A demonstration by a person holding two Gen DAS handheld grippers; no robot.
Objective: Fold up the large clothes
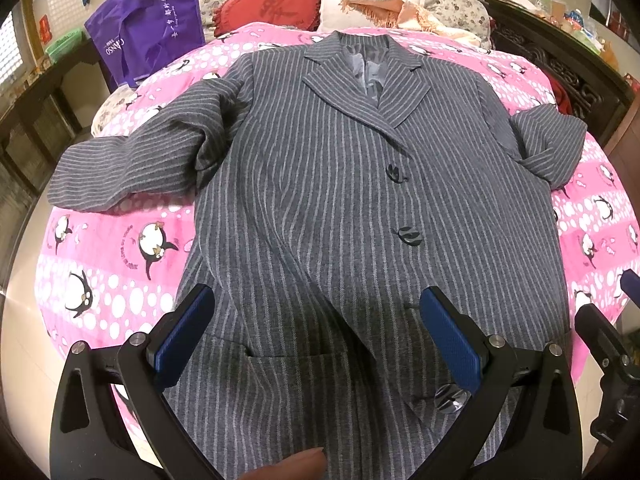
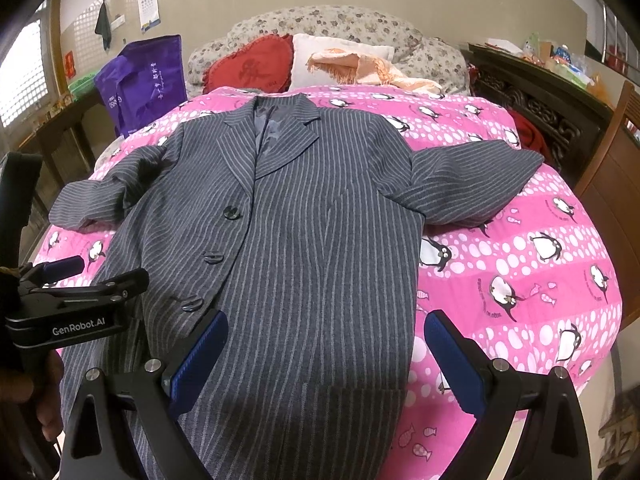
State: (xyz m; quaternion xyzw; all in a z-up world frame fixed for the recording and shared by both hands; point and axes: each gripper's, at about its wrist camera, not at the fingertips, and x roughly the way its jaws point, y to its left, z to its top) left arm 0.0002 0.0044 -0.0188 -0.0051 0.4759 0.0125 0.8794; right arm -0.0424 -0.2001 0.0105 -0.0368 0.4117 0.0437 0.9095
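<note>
Left tongs (image 1: 316,340): spread wide, holding nothing, over the hem's buttoned side.
Right tongs (image 2: 326,354): spread, empty, over the hem's other edge.
Grey pinstriped wool coat (image 2: 304,240): flat on pink penguin-print quilt (image 2: 520,280), directly ahead.
Long axis: hem nearest, collar farthest.
Nearer sleeve: each tongs' own side, judged equal.

Jacket (image 2: 304,240) flat on blanket (image 2: 520,272), collar toward 12 o'clock, sleeves out at 9 and 3. Pillows (image 2: 256,66) behind collar at 12. Bag (image 2: 144,84) at 10. Both grippers (image 1: 316,332) (image 2: 326,356) at 6, over hem.
</note>
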